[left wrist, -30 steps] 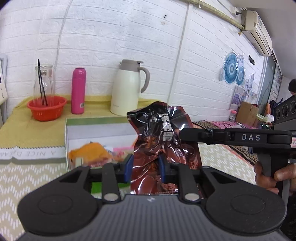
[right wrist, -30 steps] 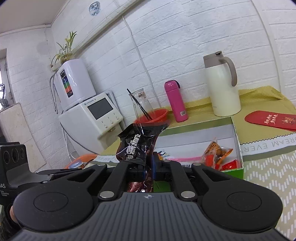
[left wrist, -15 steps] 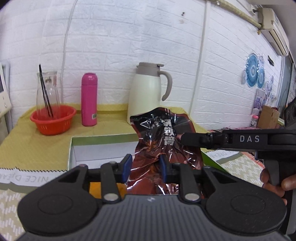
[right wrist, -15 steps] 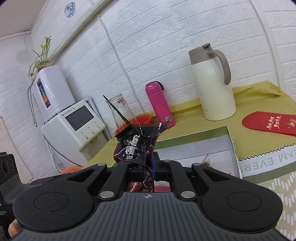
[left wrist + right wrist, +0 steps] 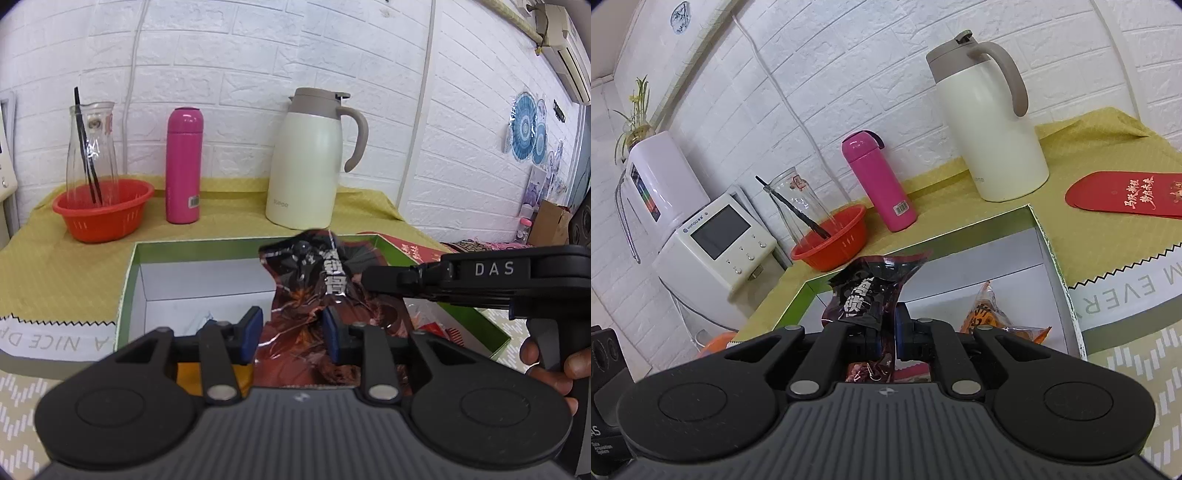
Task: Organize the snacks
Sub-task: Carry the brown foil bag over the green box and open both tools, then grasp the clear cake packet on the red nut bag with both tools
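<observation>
A shiny dark red snack packet [image 5: 325,295] hangs upright over the open green-rimmed box [image 5: 127,280]. My right gripper [image 5: 886,332] is shut on the packet [image 5: 871,291] and reaches it from the right in the left wrist view [image 5: 373,275]. My left gripper [image 5: 291,328] stands with its blue pads either side of the packet's lower part, a gap showing at the left pad. An orange snack packet [image 5: 993,317] lies inside the box [image 5: 1049,258].
A cream thermos jug [image 5: 310,162], a pink bottle [image 5: 183,158] and an orange bowl [image 5: 103,210] holding a glass carafe [image 5: 90,147] stand behind the box on the yellow cloth. A red envelope [image 5: 1126,194] lies at right. A white appliance [image 5: 709,243] stands at left.
Both grippers moved forward and down with the packet, which now hangs lower over the box. The grip on the packet is unchanged.
</observation>
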Tool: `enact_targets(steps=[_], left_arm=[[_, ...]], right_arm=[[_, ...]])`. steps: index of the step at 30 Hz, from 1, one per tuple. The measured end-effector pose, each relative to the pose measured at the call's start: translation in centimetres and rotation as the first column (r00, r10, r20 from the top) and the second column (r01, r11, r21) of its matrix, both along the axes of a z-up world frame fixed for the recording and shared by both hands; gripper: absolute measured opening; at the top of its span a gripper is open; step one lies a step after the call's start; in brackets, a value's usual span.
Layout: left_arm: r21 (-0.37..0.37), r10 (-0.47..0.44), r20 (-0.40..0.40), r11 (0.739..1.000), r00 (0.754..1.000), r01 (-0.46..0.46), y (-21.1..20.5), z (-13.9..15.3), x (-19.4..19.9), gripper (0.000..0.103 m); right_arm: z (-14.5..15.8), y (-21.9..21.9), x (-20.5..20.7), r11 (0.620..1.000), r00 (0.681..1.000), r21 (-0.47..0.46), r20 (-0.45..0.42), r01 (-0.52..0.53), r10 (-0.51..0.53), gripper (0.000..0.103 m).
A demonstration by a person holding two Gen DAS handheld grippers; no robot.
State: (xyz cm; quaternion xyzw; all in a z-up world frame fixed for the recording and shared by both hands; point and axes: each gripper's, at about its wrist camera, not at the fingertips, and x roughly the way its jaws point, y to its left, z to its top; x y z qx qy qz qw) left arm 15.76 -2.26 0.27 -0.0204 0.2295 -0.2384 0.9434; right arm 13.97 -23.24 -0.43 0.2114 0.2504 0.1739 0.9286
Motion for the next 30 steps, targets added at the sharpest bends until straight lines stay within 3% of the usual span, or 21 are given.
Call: enact_targets(steps=[6,9,12,14,18,22,27,30], left_arm=[[0.022,-0.002,0.01,1.0,1.0,0.002,-0.5,-0.2,0.4,0.03],[0.021,0.012,0.018,1.0,1.0,-0.012,-0.3,-0.2,0.5,0.036],[0.019,0.025,0.029,0.999,0.999,-0.026,0.2,0.0,0.2,0.044],[0.027,0.037,0.043,0.999,0.998,-0.038,0.5,0.3,-0.1,0.047],[0.032,0.05,0.073,0.998,0.996,-0.052,1.1,0.9,-1.2,0.051],[0.035,0.047,0.106,0.998,0.993,-0.051,1.8,1.8,-3.1,0.056],[0.041,0.001,0.119,0.999,0.993,-0.006,2.6,2.0,-6.8,0.063],[0.018,-0.066,0.087,0.998,0.994,0.064,3.1,1.5,-9.1,0.065]], right_arm=[[-0.5,0.3,1.1,1.0,1.0,0.003,-0.024,-0.008,0.008,0.013],[-0.5,0.3,1.3,1.0,1.0,0.002,-0.019,-0.01,0.01,0.015],[-0.3,0.5,1.0,0.998,1.0,-0.048,-0.001,0.031,-0.031,0.046],[0.1,0.4,0.6,0.993,0.996,-0.083,0.029,0.087,-0.084,0.103],[1.3,0.2,-0.1,0.979,0.986,-0.139,0.093,0.148,-0.136,0.103],[2.6,-0.6,-2.5,0.981,0.98,-0.116,0.145,0.157,-0.139,0.103],[3.5,-1.3,-8.5,0.984,0.968,-0.134,0.237,0.121,-0.087,0.103],[3.1,-1.5,-12.2,0.981,0.97,-0.182,0.243,0.062,-0.016,0.103]])
